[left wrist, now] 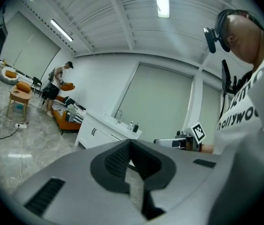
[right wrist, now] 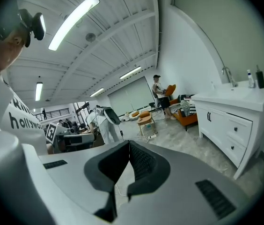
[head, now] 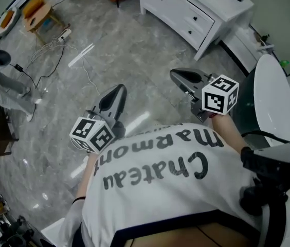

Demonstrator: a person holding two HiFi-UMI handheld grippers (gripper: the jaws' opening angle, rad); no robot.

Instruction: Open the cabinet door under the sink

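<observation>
The white sink cabinet stands on the floor at the top right of the head view, some way ahead of both grippers. Its doors with dark handles are closed, and a faucet rises from the top. My left gripper is held in front of the person's white shirt, jaws together, with nothing in them. My right gripper points toward the cabinet, jaws also together and empty. In the left gripper view the cabinet shows beyond the shut jaws. The right gripper has it at its right.
Grey marble floor lies between me and the cabinet. A small wooden stool and loose cables with a power strip are at the upper left. A white rounded fixture stands close on the right. People and an orange sofa are farther off.
</observation>
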